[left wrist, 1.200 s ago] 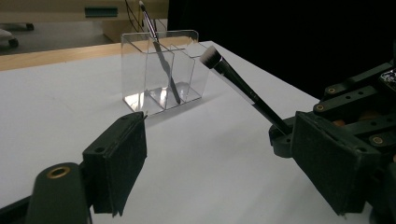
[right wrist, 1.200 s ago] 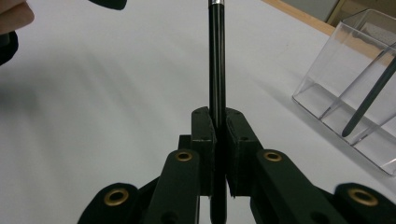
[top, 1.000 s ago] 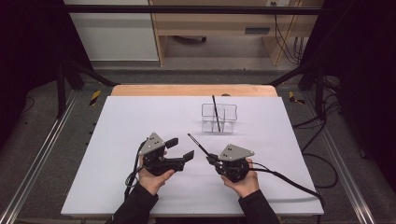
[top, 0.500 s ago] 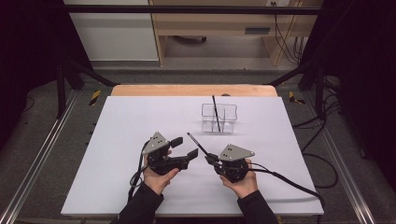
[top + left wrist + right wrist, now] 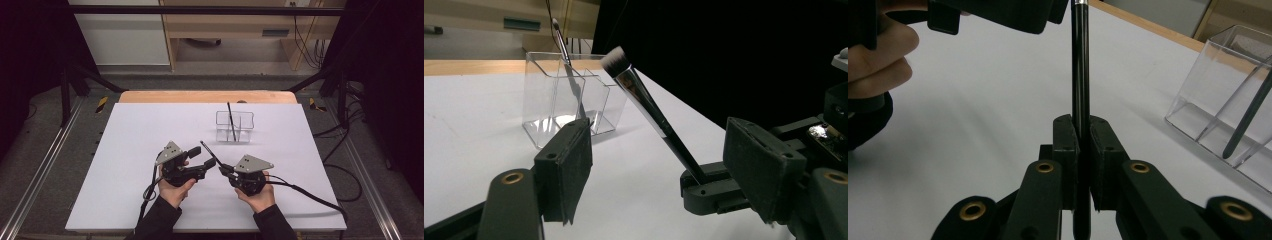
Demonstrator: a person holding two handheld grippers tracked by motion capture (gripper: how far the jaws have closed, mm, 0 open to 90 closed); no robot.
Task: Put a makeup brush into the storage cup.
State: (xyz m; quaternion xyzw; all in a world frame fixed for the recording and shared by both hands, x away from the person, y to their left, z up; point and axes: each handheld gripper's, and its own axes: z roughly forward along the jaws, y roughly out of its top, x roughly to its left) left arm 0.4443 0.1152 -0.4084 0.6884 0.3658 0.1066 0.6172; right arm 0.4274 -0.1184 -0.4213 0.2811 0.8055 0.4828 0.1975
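Observation:
A black-handled makeup brush [image 5: 206, 147] with a silver ferrule and white bristles [image 5: 616, 59] slants up from my right gripper [image 5: 223, 169], which is shut on the lower handle [image 5: 1079, 65]. My left gripper [image 5: 204, 156] has its jaws on either side of that handle. The jaws have just been closing, but gaps remain between the pads [image 5: 574, 160] and the brush [image 5: 659, 120]. The left gripper [image 5: 664, 162] is open. The right gripper [image 5: 1082, 150] pinches the handle between its pads. A clear divided organizer [image 5: 235, 127] stands farther back with a second dark brush [image 5: 231, 120] leaning in it.
The organizer [image 5: 574, 95] sits just past the left jaws, and at the right edge in the right gripper view [image 5: 1228, 95]. The white table top [image 5: 140, 130] ends in a wooden far edge [image 5: 205, 96]. Cables trail from both grippers toward the near edge.
My left gripper has shifted slightly right toward the brush and its jaws have narrowed around the handle. The right gripper and the brush have stayed put.

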